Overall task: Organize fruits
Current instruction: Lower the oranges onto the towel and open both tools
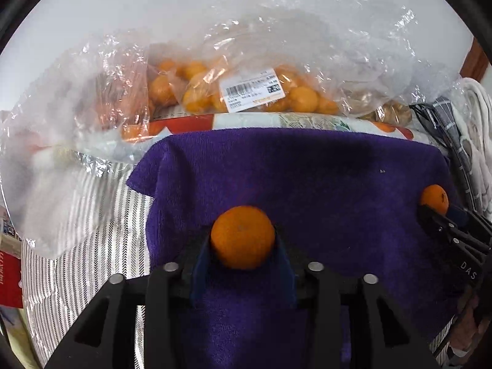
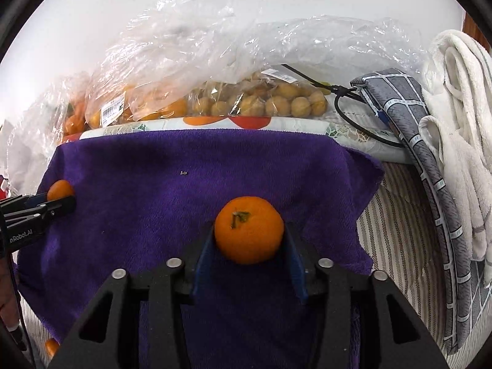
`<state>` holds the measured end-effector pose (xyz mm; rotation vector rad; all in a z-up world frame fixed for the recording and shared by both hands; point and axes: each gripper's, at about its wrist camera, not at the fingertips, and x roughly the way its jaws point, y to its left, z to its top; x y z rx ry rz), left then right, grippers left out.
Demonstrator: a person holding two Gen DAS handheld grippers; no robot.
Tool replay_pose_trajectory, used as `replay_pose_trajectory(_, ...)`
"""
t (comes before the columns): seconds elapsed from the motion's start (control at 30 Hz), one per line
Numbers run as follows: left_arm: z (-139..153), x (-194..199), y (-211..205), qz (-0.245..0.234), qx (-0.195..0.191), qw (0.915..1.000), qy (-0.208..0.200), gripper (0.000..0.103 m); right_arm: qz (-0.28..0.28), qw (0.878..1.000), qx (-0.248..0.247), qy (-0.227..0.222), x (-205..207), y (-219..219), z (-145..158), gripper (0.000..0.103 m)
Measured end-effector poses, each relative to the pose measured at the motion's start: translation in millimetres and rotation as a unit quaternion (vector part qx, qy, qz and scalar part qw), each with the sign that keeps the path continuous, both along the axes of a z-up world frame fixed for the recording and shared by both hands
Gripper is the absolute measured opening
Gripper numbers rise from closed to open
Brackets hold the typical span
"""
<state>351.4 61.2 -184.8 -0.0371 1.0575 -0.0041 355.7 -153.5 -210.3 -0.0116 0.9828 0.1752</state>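
I have both grippers tilted steeply down over the purple towel (image 1: pixel 307 178), side by side. My left gripper (image 1: pixel 243 240) has a tangerine (image 1: pixel 243 236) sitting between its blue pads (image 1: pixel 201 264); the fruit rests on the towel, and I cannot tell whether the pads press on it or merely flank it. My right gripper (image 2: pixel 249 233) is posed the same way around a second tangerine (image 2: pixel 249 230), stem up, also down on the towel, and its contact is no clearer to me.

From the left view I read "DAS" on the side of the right gripper. From the right view, the left gripper's body shows "nRobot.AI", the start cut off.

Beyond the towel, bagged tangerines (image 1: pixel 196 92) lie in clear plastic carrying a white barcode label (image 1: pixel 252 90); its small print is too blurred for me to read. A bag of brown round fruit (image 2: pixel 276 101) lies beside them.
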Motion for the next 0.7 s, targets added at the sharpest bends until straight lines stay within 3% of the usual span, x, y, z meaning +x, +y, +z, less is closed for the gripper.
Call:
replay_pose_trajectory(0.07, 1.2, -0.6, -3.0, -0.002, -0.001, 1.0, 0.004, 0.057, 0.0, 1.0, 0.003, 0.001, -3.4, -0.1, 4.2, 0.055)
replay_pose_trajectory(0.2, 15.6, -6.6, -9.9, -0.005, -0.002, 1.0, -0.006, 0.057, -0.004, 1.0, -0.003, -0.011, -19.2, -3.5, 20.6, 0.063)
replay_pose_trajectory(0.57, 93.8, -49.0, -1.9, 0.001, -0.004, 0.992, -0.126, 0.057, -0.036, 0.998, -0.004, -0.059, -99.1, -32.4, 66.5, 0.064)
replay_pose_trajectory(0.7, 107.0, -81.4, 3.4, 0.004, -0.012, 0.9886, -0.15, 0.057, -0.046, 0.996, -0.006, -0.078, -125.8, -44.1, 80.0, 0.064)
